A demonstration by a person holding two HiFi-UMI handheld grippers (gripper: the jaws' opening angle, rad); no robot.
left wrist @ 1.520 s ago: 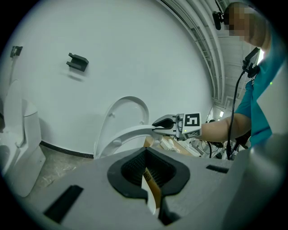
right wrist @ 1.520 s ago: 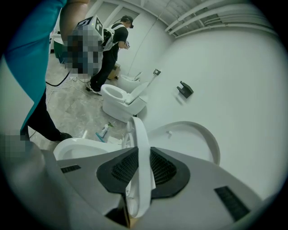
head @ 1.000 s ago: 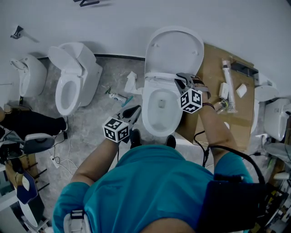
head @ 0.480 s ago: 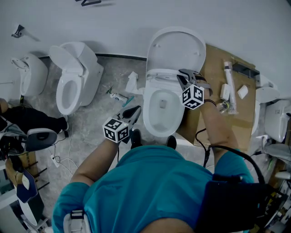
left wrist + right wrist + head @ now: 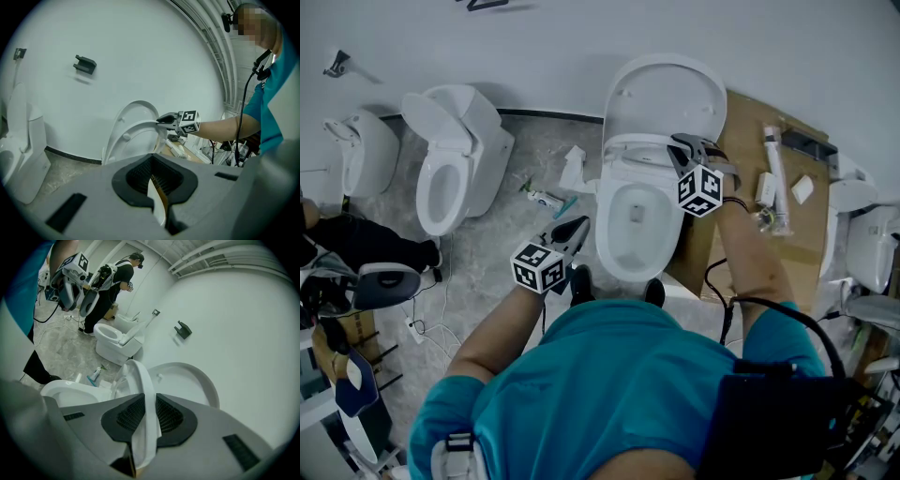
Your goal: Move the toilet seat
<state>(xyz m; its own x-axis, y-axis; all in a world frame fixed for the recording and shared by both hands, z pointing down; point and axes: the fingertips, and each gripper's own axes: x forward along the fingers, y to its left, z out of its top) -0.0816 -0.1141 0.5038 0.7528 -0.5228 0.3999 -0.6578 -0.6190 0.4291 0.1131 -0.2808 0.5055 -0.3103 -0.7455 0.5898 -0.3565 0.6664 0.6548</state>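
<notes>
Head view: toilet seat (image 5: 630, 153) stood part-raised on its rear hinge, between the bowl (image 5: 605, 248) below and the lid (image 5: 666, 89), which leaned on the wall. Right tool (image 5: 679, 143) was at the ring's right rim. Left tool (image 5: 572, 230) hung apart, beside the bowl's front left. Left gripper view: its jaws stood a narrow way apart, nothing between them; the ring showed tilted up off the bowl. Right gripper view: both pads were clamped on the seat's thin edge. Judged: stiff moulded plastic, light, glossy, likely slippery, swinging only about the hinge. The best hold looked to be the rim away from the hinge; a slip would let it bang down.
</notes>
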